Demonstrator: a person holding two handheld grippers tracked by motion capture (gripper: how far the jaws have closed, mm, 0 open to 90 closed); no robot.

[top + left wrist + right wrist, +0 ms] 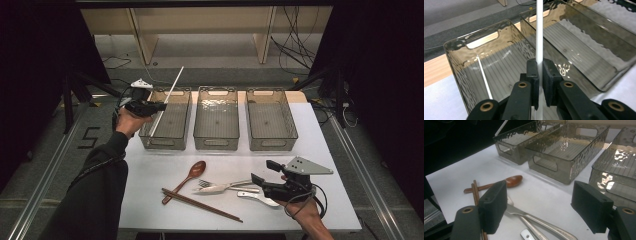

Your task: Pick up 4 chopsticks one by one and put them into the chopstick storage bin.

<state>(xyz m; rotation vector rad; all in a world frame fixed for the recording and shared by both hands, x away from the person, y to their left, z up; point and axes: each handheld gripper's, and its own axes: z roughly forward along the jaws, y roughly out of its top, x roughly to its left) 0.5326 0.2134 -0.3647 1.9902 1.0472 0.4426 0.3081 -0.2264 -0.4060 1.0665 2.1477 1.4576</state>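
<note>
My left gripper is shut on a thin white stick and holds it slanted over the left clear bin. In the left gripper view the stick runs up between the pads, and a second white stick lies on that bin's floor. My right gripper stands open low over the table's near right, just right of the cutlery. Its wide-apart jaws frame metal cutlery handles, with nothing between the pads.
A middle bin and a right bin stand beside the left one. On the white table lie a wooden spoon, brown chopsticks, metal cutlery and a white spoon.
</note>
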